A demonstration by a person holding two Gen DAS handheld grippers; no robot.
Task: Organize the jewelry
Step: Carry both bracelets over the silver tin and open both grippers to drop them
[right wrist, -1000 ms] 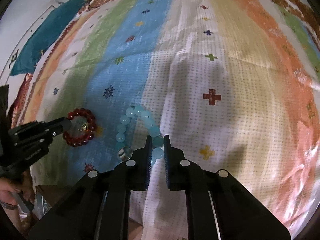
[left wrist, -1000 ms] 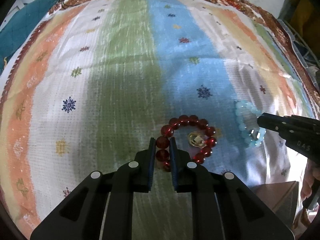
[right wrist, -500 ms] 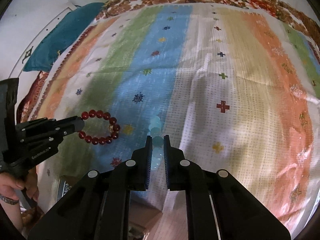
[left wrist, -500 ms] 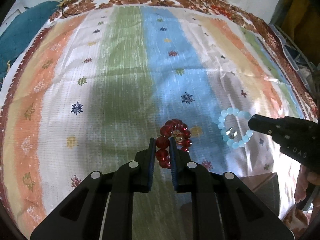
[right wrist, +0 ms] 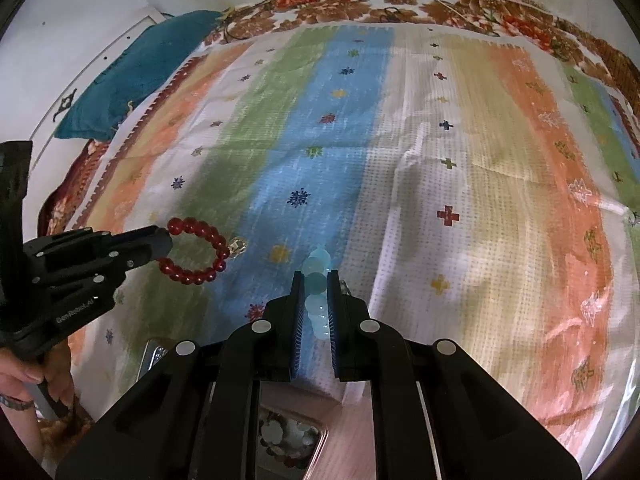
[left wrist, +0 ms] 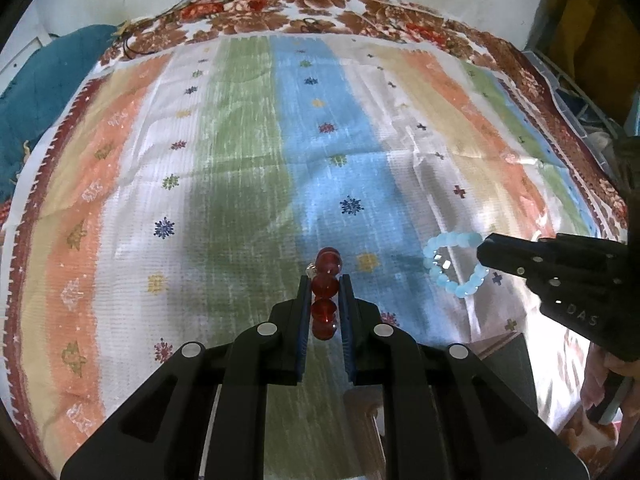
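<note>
Two bracelets are up off the cloth, one in each of my grippers. My left gripper [left wrist: 324, 286] has its blue-padded fingers clamped on a bracelet of glossy dark red round beads [left wrist: 325, 286]; in the left wrist view I see it edge-on as a stack of beads running up between the pads, and a small clear bit at about 11 o'clock of the top bead. From the right wrist view the same ring shows as an open loop at 9 o'clock, with a small gold-coloured charm [right wrist: 238, 245] hanging on its far side.

My right gripper [right wrist: 315, 286] is pinched on a bracelet of translucent pale blue round beads [right wrist: 316, 284], also seen edge-on in its own view. In the left wrist view that loop hangs at 3 o'clock from the black fingertips [left wrist: 490, 250], and one shiny silver-looking bead [left wrist: 440, 261] sits on its left side.

Beneath both lies a bed covered by a thin woven cloth in lengthwise stripes of orange, cream, green, blue and white [left wrist: 240, 152], dotted with small stitched stars and crosses and slightly creased. A brown floral bedspread [left wrist: 320, 12] frames it at 12 o'clock, and a teal cushion [right wrist: 140, 76] lies at 10 o'clock. Some fingers of the person's left hand [right wrist: 24, 384] grip the left handle at 8 o'clock.
</note>
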